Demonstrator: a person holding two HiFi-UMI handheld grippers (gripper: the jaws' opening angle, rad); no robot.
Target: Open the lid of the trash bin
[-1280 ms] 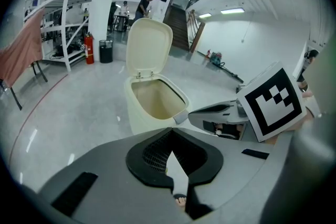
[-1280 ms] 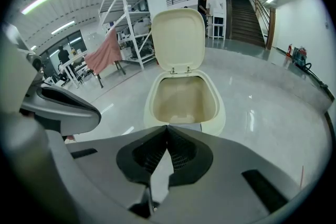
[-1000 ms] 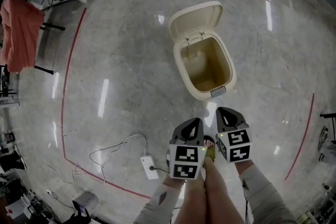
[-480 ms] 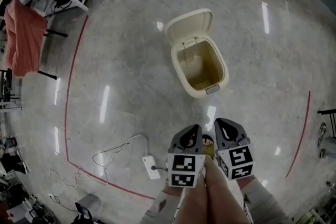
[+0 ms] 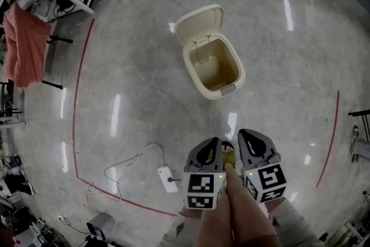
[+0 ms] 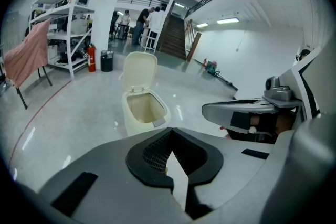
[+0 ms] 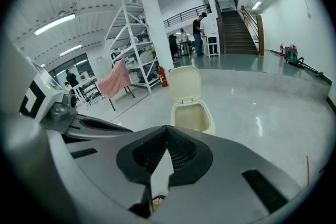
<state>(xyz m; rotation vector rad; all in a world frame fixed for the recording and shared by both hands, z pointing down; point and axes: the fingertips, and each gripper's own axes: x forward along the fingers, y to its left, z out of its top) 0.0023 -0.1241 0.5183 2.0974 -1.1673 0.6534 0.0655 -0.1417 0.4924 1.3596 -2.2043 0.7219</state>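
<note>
- Left gripper point(image 5: 212, 146): jaws are closed tip to tip; nothing is held.
- Right gripper point(image 5: 247, 137): carried just beside the left one, likewise clenched and empty.
- Power strip point(image 5: 167, 179): white, laid on the floor to the left of the left gripper.
- Trash bin point(image 5: 194, 79): cream plastic, set well ahead of both grippers and touched by neither.
- Front tab point(image 5: 227, 89): fitted on the bin wall nearest the grippers.
- Lid point(image 5: 198, 23): hinged at the far rim and already raised upright. It is judged light, stiff and smooth, so slippery. Its free edge is judged the best hold.
</note>
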